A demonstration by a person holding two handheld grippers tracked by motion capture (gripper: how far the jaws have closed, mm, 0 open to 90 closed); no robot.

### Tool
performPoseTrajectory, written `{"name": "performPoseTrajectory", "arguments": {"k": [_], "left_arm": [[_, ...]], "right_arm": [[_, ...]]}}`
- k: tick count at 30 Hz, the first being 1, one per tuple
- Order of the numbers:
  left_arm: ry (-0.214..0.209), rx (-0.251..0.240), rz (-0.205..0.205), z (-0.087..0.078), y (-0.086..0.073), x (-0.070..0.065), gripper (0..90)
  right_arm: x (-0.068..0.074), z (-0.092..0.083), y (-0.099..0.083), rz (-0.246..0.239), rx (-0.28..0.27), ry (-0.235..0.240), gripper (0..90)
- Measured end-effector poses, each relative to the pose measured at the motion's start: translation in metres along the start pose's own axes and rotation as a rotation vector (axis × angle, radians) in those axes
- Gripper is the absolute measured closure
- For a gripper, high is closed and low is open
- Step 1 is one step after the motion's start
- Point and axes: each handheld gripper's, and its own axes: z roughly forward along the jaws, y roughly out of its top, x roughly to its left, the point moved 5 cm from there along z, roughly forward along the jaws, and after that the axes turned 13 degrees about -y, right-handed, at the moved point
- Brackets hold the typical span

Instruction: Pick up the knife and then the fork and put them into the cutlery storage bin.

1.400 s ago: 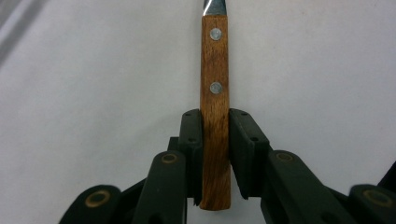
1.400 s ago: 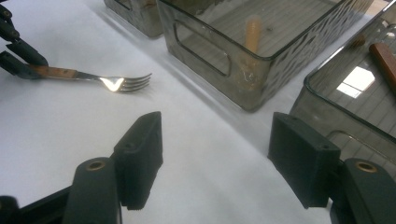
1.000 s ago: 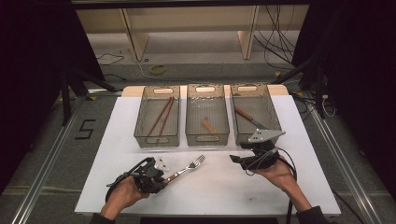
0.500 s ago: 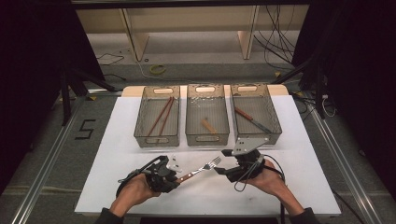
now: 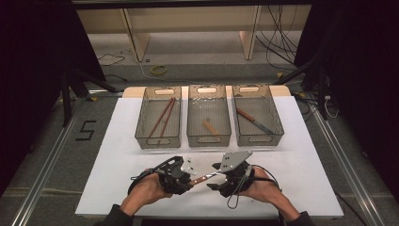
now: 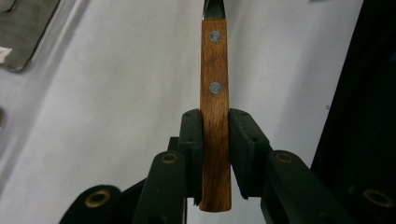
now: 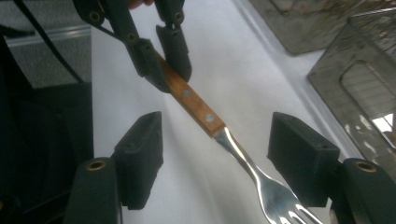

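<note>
From the high view, two hands come in from the bottom over a white table [image 5: 117, 141]. The left gripper [image 5: 184, 175] holds a fork [image 5: 203, 178] by its wooden handle. The fork points to the right, toward the right gripper [image 5: 221, 175], and its metal end reaches that gripper. Both grippers are close together, near the front edge of the table. Behind them stand three clear bins in a row. The left bin [image 5: 158, 118] has two long brown sticks [image 5: 162, 118] in it. The middle bin [image 5: 209, 117] has a small brown piece [image 5: 210, 126]. The right bin [image 5: 257, 116] has a knife [image 5: 254, 121] with a brown handle.

In the left gripper view, the two black jaws squeeze the fork's wooden handle [image 6: 215, 116] from both sides. The handle stands straight up between them and has two small metal dots. The white table is behind it.

In the right gripper view, the right gripper's [image 7: 215, 163] jaws stand wide apart. The shiny fork prongs [image 7: 280, 200] and neck lie between them, and the pads do not touch the fork. Farther off, the left gripper [image 7: 161, 63] pinches the far end of the handle. Clear bins [image 7: 359, 74] show at the right.
</note>
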Motion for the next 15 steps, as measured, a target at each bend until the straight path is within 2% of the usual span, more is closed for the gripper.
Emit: {"name": "performPoseTrajectory", "arguments": {"k": [2,6,12,15], "left_arm": [[-0.009,0.009,0.021,0.001,0.002,-0.003,75.2],[-0.015,0.012,0.032,0.002,0.005,-0.007,75.3],[-0.031,0.024,0.054,0.005,0.007,-0.012,75.2],[-0.037,0.030,0.065,0.005,0.008,-0.014,75.2]], "right_arm": [[0.004,0.004,0.000,-0.033,0.012,0.004,36.9],[0.010,0.012,-0.003,-0.104,0.045,-0.006,39.0],[0.018,0.019,-0.009,-0.152,0.112,0.010,45.4],[0.019,0.022,-0.011,-0.189,0.110,0.015,50.9]]}}
